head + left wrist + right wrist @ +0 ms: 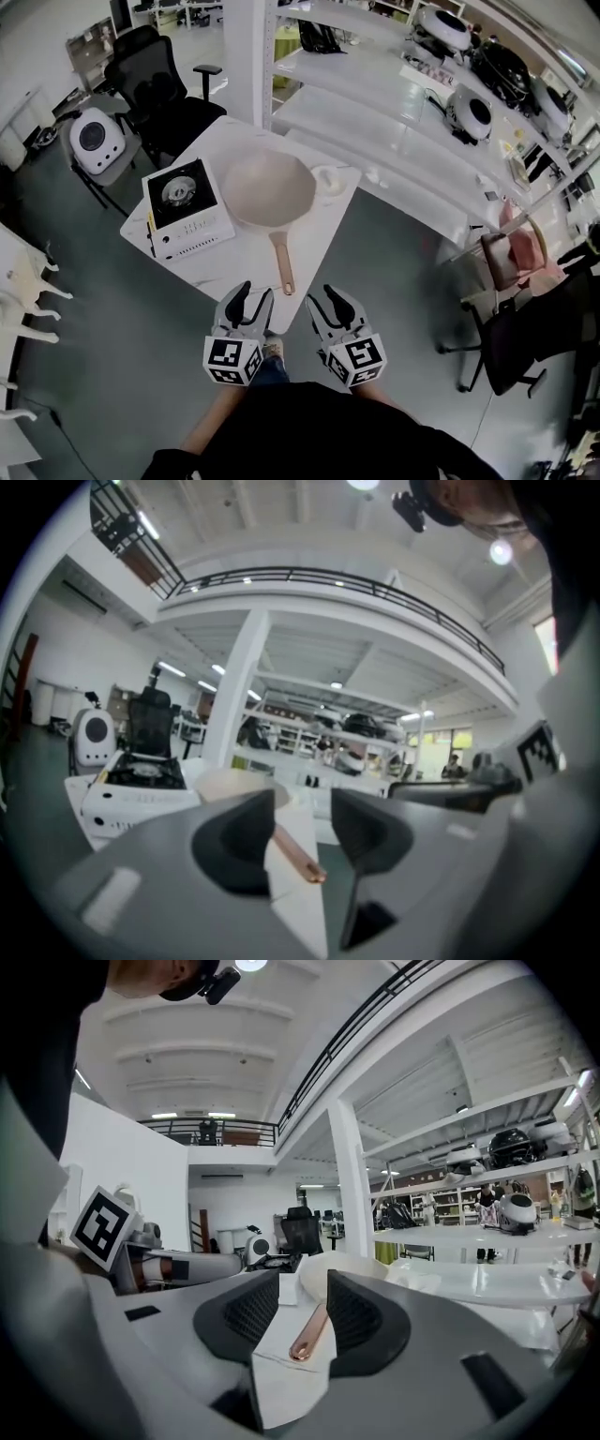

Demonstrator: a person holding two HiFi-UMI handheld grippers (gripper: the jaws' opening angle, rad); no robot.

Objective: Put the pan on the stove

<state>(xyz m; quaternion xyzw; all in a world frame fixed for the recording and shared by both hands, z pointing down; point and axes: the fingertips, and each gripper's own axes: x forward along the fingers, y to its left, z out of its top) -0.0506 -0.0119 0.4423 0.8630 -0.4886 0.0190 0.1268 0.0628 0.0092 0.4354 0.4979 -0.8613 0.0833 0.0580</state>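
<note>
A white tabletop (323, 225) stands in a workshop with shelves and office chairs behind. Just short of its near edge hang the left tongs (255, 292) and the right tongs (321, 297), both with jaws apart and nothing between them. The slim copper-coloured handle (282, 262) points at that near edge. Beyond it the pan (267, 187) sits mid-tabletop, not yet on the stove (183, 208), which lies just beside it along the left edge. It would be best to clamp the handle squarely, close to the bowl, and steady the rim with the other tongs. Then lift the pan clear and lower it centred over the burner.
</note>
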